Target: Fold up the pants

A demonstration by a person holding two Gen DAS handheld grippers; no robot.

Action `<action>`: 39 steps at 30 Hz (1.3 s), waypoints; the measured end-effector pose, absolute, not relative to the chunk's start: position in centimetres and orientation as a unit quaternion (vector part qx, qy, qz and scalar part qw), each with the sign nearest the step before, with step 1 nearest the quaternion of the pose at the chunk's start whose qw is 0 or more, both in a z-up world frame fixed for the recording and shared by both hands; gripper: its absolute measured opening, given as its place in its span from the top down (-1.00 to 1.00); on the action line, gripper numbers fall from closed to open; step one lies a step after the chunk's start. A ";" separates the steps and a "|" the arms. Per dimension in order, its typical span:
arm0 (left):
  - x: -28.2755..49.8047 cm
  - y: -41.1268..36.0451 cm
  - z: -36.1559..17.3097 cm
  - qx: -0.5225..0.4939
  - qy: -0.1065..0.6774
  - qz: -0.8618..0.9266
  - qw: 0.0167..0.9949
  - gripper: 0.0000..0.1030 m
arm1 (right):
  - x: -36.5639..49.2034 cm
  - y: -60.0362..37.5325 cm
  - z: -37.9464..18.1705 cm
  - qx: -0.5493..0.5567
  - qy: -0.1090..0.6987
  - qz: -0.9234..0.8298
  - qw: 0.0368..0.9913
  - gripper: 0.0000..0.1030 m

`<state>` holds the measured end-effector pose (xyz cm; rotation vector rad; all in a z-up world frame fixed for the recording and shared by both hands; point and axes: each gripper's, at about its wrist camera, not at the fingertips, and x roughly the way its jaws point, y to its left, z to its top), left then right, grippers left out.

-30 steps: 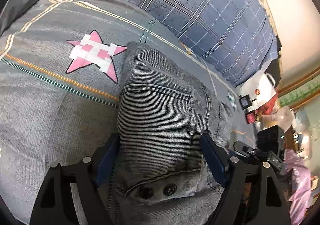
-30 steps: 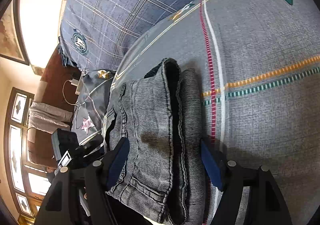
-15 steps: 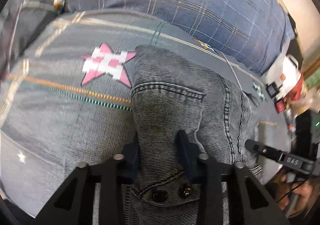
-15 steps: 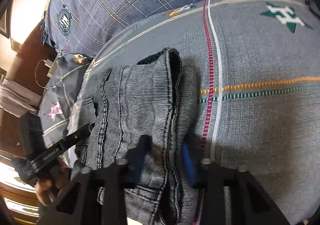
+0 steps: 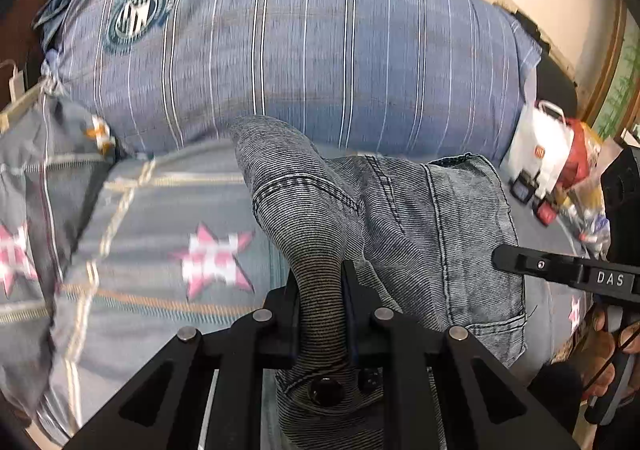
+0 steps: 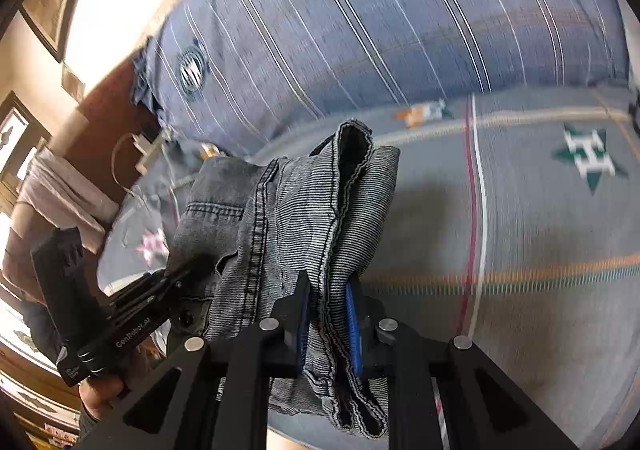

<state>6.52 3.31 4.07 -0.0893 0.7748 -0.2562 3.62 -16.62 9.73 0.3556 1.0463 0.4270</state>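
Pants (image 5: pixel 432 234): grey striped denim, already folded into a thick bundle, sitting on the bed (image 5: pixel 132 250) in front of the big blue pillow (image 5: pixel 304 50). Prob. fairly heavy for cloth, soft and floppy, not slippery, nothing to break. Layers will sag and slide apart if held by one corner only, so best taken at two points along the near edge, through all layers, near the thick seams and waistband where the cloth bunches firm.

Left claw (image 5: pixel 320 290): narrow, jaws closing w/ a ridge of denim pinched between the pads, just above the two dark buttons (image 5: pixel 328 390). Bundle runs away from it, up and to the right, toward the pillow.

Right claw (image 6: pixel 326 294): also narrow and closing, blue pads pressing on the stacked hems at the bundle's right edge. Rest of the pants spreads left of it toward the other claw, seen at lower left in that view.

Both near corners look raised off the bed; far end seems to rest on it, can't tell for sure.
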 end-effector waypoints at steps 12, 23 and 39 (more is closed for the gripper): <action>13.5 5.1 -4.1 -0.055 0.487 -0.088 0.867 -0.06 | 9.8 -16.6 2.3 0.141 0.555 0.125 0.810 0.48; 6.3 5.3 -1.1 -0.046 0.424 -0.095 0.900 -0.36 | 4.0 -14.2 8.2 0.074 0.466 0.164 0.866 -0.12; 6.4 1.5 -3.7 0.024 0.439 -0.093 0.893 -0.52 | 2.6 -11.3 4.8 -0.030 0.520 0.130 0.844 -0.35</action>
